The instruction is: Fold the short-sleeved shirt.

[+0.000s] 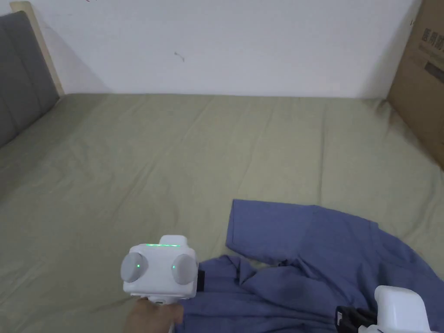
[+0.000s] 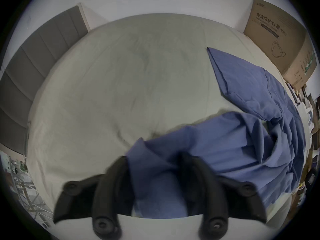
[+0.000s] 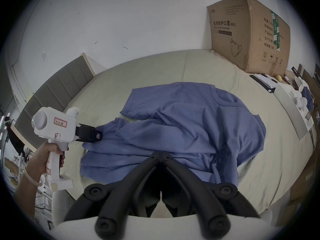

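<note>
A blue short-sleeved shirt (image 1: 312,243) lies rumpled on the green bed sheet (image 1: 173,151), with one sleeve spread flat toward the wall. In the right gripper view the shirt (image 3: 181,113) shows its neckline at the far right. My left gripper (image 1: 200,281) is at the shirt's left edge. In its own view the left gripper (image 2: 154,164) is open, with a bunch of the shirt (image 2: 242,148) lying between the spread jaws. My right gripper (image 3: 161,154) has its tips together on a fold of cloth near the shirt's front edge; it sits at the bottom right (image 1: 347,318) in the head view.
A large cardboard box (image 3: 249,34) stands on the bed's far right corner against the white wall. A grey padded headboard (image 1: 21,73) runs along the left side. Papers and small items (image 3: 294,94) lie off the bed's right edge. Bare sheet stretches left and behind the shirt.
</note>
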Available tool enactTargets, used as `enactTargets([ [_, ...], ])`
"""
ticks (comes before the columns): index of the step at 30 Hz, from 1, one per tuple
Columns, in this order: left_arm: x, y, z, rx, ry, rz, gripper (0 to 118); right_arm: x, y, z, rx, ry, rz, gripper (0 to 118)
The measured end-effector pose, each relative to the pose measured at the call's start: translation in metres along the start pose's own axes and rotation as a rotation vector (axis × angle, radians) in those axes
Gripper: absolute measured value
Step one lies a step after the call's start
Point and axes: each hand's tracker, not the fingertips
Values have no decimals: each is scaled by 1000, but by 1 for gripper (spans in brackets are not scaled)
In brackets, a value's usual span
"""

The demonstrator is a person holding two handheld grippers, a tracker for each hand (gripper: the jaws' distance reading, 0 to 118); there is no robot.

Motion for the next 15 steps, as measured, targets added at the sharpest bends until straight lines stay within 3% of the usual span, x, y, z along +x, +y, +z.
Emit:
enactTargets([
  [1, 2, 0, 1, 12, 0, -1, 32, 1, -1, 0, -2, -1, -1, 0],
  [2, 1, 0, 3, 12, 8, -5, 8, 3, -2, 1, -3, -2, -1, 0],
  [3, 1, 1, 5, 10, 6, -4, 4, 4, -3, 1, -6, -3, -2, 0],
  [10, -17, -1, 49, 96, -157, 55, 3, 24, 23, -6, 6, 40, -18, 0],
  [13, -19, -4, 74, 159, -150, 12, 3, 31, 56, -27, 6, 50, 32, 0],
  [14, -19, -5, 80, 167, -162, 2, 3, 33, 70, -35, -2, 48, 30, 5],
  [15, -20, -5, 83, 169, -177, 2, 3, 37, 88, -46, -18, 53, 26, 22],
])
